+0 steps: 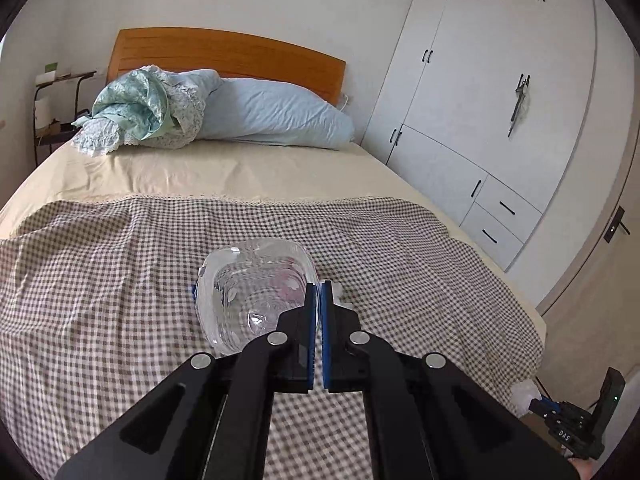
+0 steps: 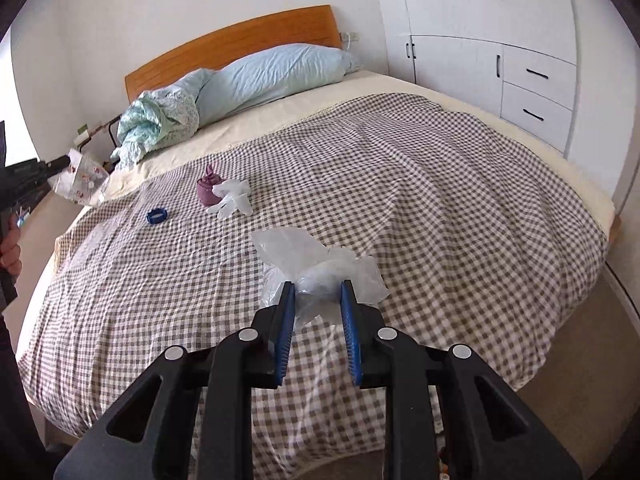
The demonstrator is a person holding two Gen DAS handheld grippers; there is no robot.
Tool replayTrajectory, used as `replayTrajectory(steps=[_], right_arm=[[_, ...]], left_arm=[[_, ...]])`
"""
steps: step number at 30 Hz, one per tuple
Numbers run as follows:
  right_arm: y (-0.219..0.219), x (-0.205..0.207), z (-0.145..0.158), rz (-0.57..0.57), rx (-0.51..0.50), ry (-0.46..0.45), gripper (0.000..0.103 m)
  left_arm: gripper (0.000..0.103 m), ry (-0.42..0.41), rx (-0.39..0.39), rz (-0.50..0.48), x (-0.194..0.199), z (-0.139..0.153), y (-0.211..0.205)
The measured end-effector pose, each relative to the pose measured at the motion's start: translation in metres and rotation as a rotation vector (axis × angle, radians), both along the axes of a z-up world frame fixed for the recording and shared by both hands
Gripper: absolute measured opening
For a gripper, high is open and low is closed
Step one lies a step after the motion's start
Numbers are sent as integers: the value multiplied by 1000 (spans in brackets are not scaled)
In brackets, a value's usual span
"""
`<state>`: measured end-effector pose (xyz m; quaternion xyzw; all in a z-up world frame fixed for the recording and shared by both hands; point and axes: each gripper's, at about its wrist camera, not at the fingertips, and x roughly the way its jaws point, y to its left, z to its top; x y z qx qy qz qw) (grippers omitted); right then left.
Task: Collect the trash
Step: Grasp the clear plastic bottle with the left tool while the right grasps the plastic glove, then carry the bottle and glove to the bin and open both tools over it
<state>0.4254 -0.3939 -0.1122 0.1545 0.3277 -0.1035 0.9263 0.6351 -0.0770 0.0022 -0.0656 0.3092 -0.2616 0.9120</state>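
A bedroom: a bed under a brown-and-white checked cover (image 2: 400, 184), wooden headboard behind, white wardrobe (image 1: 480, 120) at the right. Far left in the right wrist view, the left gripper (image 1: 319, 292) has its blue pads pressed tight on the edge of a clear crinkly plastic bag with pink print (image 1: 256, 292), lifted off the cover. On the bed there's a small blue plastic ring (image 2: 156, 215), then a purple knotted cloth bundle (image 2: 207, 190) touching a crumpled white glove (image 2: 233, 199), all uncollected. Further right, the right gripper (image 2: 319, 296) pinches a wad of thin translucent white plastic film (image 2: 320, 268), pads partway in. The risk, I'd say: that grip on the bag's edge is thin, and slick film could slip out during a swing. Both grippers are full, so nothing more gets picked up until they unload.
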Motion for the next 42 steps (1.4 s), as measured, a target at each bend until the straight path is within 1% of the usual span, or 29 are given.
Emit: replayTrajectory(steps=[1, 3, 4, 6, 9, 11, 14, 16, 18, 22, 25, 27, 29, 31, 32, 35, 37, 39, 40, 41, 42], right_arm=[[-11, -15, 3, -12, 25, -11, 23], [-29, -41, 5, -29, 42, -17, 23], [-37, -53, 4, -34, 37, -12, 23], [-53, -78, -1, -49, 30, 3, 23], [-76, -114, -18, -65, 29, 49, 23], [-90, -140, -36, -73, 44, 91, 23], [-106, -176, -75, -92, 83, 180, 23], [-118, -201, -110, -117, 157, 236, 23], [-125, -225, -151, -135, 263, 297, 23], [-128, -269, -233, -201, 428, 409, 23], [-125, -284, -287, -232, 509, 483, 23], [-123, -282, -320, -234, 505, 541, 23], [-121, -275, -357, -229, 472, 641, 23], [-122, -272, -389, -235, 479, 743, 24], [-121, -271, -400, -244, 485, 771, 25], [-119, -265, -415, -241, 472, 794, 25], [-117, -260, -424, -243, 472, 805, 25], [-114, -256, -427, -244, 454, 811, 31], [-112, -256, -426, -237, 446, 818, 41], [-112, -256, -422, -233, 436, 822, 57], [-113, -257, -414, -229, 433, 804, 68]], left_arm=[[0, 12, -15, -19, -18, 0, -6], [0, 61, -41, -68, -51, -6, -22], [0, 78, -22, -73, -67, -11, -33], [0, 81, 16, -103, -100, -19, -61], [0, 135, 0, -206, -141, -27, -104], [0, 147, 24, -268, -168, -31, -139], [0, 163, 76, -385, -207, -44, -193], [0, 204, 105, -465, -228, -60, -229], [0, 250, 127, -521, -243, -78, -256], [0, 325, 179, -585, -267, -117, -293], [0, 385, 222, -600, -276, -147, -310], [0, 415, 251, -603, -282, -166, -318], [0, 442, 274, -617, -286, -181, -327], [0, 478, 303, -642, -293, -197, -337], [0, 490, 318, -645, -296, -205, -341], [0, 519, 367, -656, -302, -225, -354], [0, 543, 383, -661, -306, -240, -362], [0, 565, 396, -659, -307, -254, -370], [0, 579, 403, -652, -306, -262, -374], [0, 597, 413, -651, -305, -270, -378], [0, 613, 424, -651, -304, -276, -381]])
